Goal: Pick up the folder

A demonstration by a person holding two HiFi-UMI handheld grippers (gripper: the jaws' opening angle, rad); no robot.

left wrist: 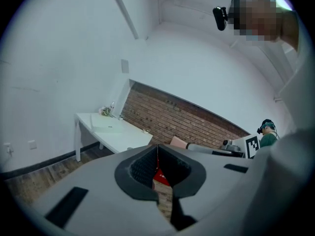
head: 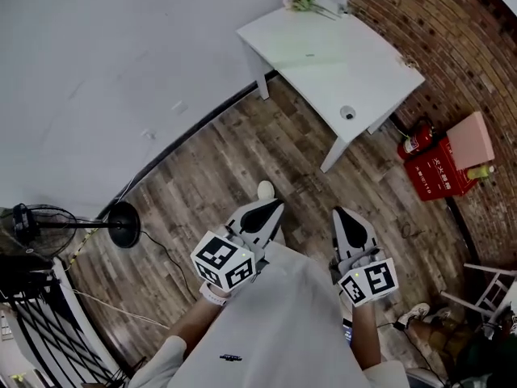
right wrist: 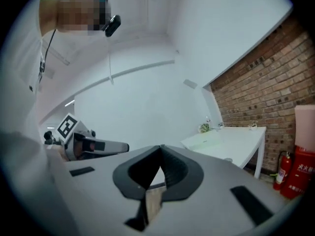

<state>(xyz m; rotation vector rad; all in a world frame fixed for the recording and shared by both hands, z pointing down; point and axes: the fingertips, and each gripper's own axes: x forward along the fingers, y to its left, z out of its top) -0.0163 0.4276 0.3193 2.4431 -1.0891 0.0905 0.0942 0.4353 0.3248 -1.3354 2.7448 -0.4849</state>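
The grey left gripper (head: pixel 265 210) is held close before the person's chest, aimed over the brown plank floor (head: pixel 210 168), its jaws pressed together and empty. Beside it, the grey right gripper (head: pixel 346 221) is likewise closed on nothing. The pale flat folder (head: pixel 311 51) lies on the white rectangular table (head: pixel 371 83), well ahead of both

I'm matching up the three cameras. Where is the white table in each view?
Head view: white table at the top, right of centre.
Left gripper view: white table left of centre, at mid-height.
Right gripper view: white table right of centre, below mid-height.
Shared landmark: the brick wall next to the table, visible in all three views.
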